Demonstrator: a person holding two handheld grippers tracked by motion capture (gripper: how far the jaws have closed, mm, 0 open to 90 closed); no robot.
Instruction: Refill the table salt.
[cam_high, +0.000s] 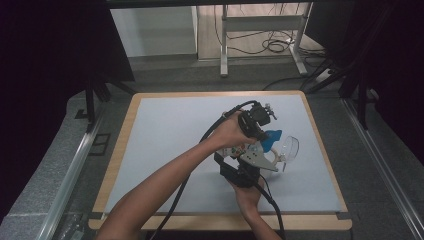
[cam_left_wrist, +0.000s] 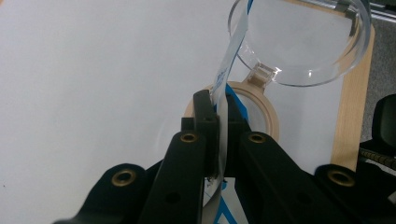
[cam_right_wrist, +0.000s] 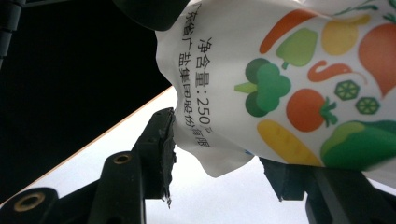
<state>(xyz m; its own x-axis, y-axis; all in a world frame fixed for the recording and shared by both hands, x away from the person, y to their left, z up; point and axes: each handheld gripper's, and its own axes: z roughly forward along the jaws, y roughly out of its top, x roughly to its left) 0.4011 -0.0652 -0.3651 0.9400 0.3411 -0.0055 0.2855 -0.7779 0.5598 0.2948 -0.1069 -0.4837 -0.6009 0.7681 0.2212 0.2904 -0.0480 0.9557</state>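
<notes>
Both grippers meet over the middle of the white table (cam_high: 165, 135). They hold a white bag (cam_high: 273, 138) printed with vegetables, blue at its top. My left gripper (cam_high: 264, 136) comes down from above and is shut on the bag's thin edge (cam_left_wrist: 229, 60). In its own view the left gripper (cam_left_wrist: 218, 105) pinches that strip just over a wood-rimmed jar (cam_left_wrist: 267, 108) whose clear hinged lid (cam_left_wrist: 299, 42) stands open. My right gripper (cam_high: 248, 152) holds the bag from below. In the right gripper view the bag (cam_right_wrist: 289, 70) sits between the jaws of the right gripper (cam_right_wrist: 219, 156).
The jar (cam_high: 272, 162) and its lid (cam_high: 290, 148) lie right of the hands, near the table's right side. Wooden trim (cam_high: 320, 145) edges the table. Desk legs and loose cables (cam_high: 272, 45) are on the floor beyond; metal rails (cam_high: 75, 155) run along both sides.
</notes>
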